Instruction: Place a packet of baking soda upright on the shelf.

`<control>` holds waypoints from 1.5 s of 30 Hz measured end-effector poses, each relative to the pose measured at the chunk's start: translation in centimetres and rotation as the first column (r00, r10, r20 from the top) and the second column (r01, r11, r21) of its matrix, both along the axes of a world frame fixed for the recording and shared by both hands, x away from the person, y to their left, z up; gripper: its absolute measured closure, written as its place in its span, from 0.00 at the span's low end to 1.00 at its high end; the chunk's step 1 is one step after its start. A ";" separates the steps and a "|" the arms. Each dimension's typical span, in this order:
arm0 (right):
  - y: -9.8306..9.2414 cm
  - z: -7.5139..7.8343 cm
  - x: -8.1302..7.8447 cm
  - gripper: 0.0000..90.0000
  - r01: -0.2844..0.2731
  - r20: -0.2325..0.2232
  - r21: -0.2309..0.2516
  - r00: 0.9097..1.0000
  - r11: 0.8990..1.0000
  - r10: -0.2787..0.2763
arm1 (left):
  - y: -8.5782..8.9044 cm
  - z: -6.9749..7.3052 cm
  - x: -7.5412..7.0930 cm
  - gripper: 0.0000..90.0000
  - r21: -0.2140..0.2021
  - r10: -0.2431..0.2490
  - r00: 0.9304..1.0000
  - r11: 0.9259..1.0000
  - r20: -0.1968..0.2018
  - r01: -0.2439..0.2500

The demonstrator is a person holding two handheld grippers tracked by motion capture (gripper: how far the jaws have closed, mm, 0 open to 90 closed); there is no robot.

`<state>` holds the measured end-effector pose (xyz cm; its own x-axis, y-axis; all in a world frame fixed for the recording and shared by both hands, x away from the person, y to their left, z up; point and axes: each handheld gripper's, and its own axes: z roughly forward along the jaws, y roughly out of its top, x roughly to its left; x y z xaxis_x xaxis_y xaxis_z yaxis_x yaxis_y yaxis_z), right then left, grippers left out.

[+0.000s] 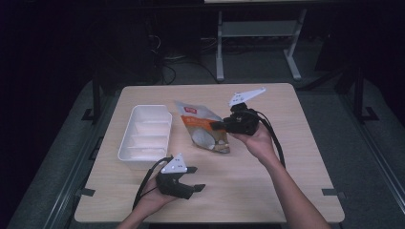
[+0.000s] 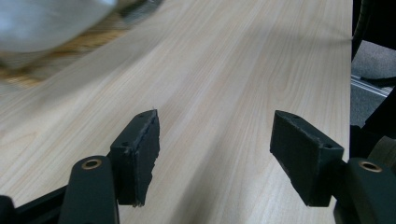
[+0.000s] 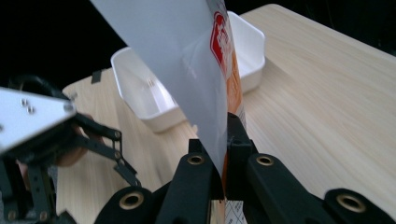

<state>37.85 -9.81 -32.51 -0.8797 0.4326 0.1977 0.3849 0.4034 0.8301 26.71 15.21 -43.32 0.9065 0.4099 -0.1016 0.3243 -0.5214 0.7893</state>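
1. Table (image 1: 286, 162): pale wood with fine lengthwise grain.
2. Tray (image 1: 125, 143), on the table: plain white.
3. Pouch (image 1: 203, 129), right of the tray: orange front with a red label at the top and a white coconut picture; silver-grey back.
4. Left gripper (image 1: 196, 178) and right gripper (image 1: 216, 125): black jaws, brass-coloured pivots, pale grey top plates.

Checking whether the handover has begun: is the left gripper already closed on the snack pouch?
No: the left gripper has its jaws wide apart over bare table, while the right gripper pinches the pouch.
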 end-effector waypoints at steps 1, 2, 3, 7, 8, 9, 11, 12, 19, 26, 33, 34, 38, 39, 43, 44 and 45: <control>0.5 0.3 0.2 1.00 -0.007 0.002 0.002 1.000 1.000 0.007 | 0.1 0.0 0.0 0.35 0.001 -0.002 1.000 1.000 -0.004 0.002; 0.5 0.3 0.2 1.00 -0.007 0.002 0.002 1.000 1.000 0.007 | 0.1 -0.1 -0.1 0.35 0.006 -0.003 1.000 1.000 -0.003 0.003; 1.5 0.9 0.5 1.00 -0.022 0.009 0.009 1.000 1.000 0.022 | 0.2 -0.1 -0.1 0.34 0.013 -0.003 1.000 1.000 0.000 0.003; 3.4 1.8 1.1 1.00 -0.047 0.024 0.012 0.999 0.999 0.047 | 0.7 -0.2 -0.4 0.34 0.016 0.000 1.000 1.000 0.000 0.000; 3.4 1.8 1.1 1.00 -0.047 0.024 0.012 0.999 0.999 0.047 | 0.7 -0.2 -0.4 0.34 0.016 0.000 1.000 1.000 0.000 0.000; 3.8 2.0 1.2 1.00 -0.051 0.025 0.011 0.998 0.999 0.051 | 0.8 -0.3 -0.4 0.34 0.020 0.001 1.000 1.000 0.001 -0.001; 4.9 2.4 1.4 1.00 -0.064 0.031 0.016 0.998 0.998 0.063 | 1.0 -0.4 -0.5 0.33 0.025 0.007 1.000 1.000 -0.002 -0.007; 5.2 2.4 1.5 1.00 -0.068 0.031 0.019 0.997 0.997 0.068 | 1.1 -0.3 -0.5 0.32 0.029 0.011 1.000 1.000 -0.001 -0.011; 8.5 2.9 2.2 1.00 -0.115 0.036 0.031 0.993 0.993 0.114 | 1.7 -0.2 -0.6 0.31 0.029 0.020 1.000 0.999 0.006 -0.020; 12.0 3.0 2.9 1.00 -0.162 0.053 0.032 0.986 0.986 0.160 | 1.8 -0.5 -0.6 0.31 0.043 0.019 1.000 0.999 0.009 -0.020; 15.2 2.0 3.7 1.00 -0.191 0.055 0.048 0.981 0.980 0.188 | 2.2 -0.5 -0.6 0.31 0.035 0.024 1.000 0.999 0.015 -0.024; 15.5 1.9 3.8 1.00 -0.192 0.055 0.048 0.980 0.980 0.190 | 2.2 -0.5 -0.6 0.31 0.031 0.024 1.000 0.999 0.017 -0.025; 16.5 1.4 4.0 1.00 -0.198 0.049 0.047 0.979 0.979 0.195 | 2.4 -0.5 -0.4 0.31 0.028 0.029 0.999 0.999 0.016 -0.030; 16.8 1.2 4.1 1.00 -0.199 0.050 0.047 0.979 0.979 0.197 | 2.4 -0.6 -0.4 0.31 0.026 0.032 0.999 0.999 0.013 -0.032; 18.0 0.2 4.6 1.00 -0.205 0.045 0.063 0.978 0.977 0.203 | 2.3 -0.8 -0.4 0.30 0.037 0.028 1.000 0.999 0.012 -0.028; 18.0 0.2 4.6 1.00 -0.205 0.045 0.063 0.978 0.977 0.203 | 2.3 -0.8 -0.4 0.30 0.037 0.028 1.000 0.999 0.012 -0.028; 18.5 -0.4 4.7 1.00 -0.209 0.047 0.069 0.977 0.975 0.206 | 2.4 -0.8 -0.4 0.30 0.043 0.024 1.000 0.999 0.018 -0.024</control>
<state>42.56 8.72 -32.87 -0.9564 0.2253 0.1857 0.2658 0.4083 0.8733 26.32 17.57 -44.09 0.8978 0.4351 -0.0680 0.3238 -0.5474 0.7717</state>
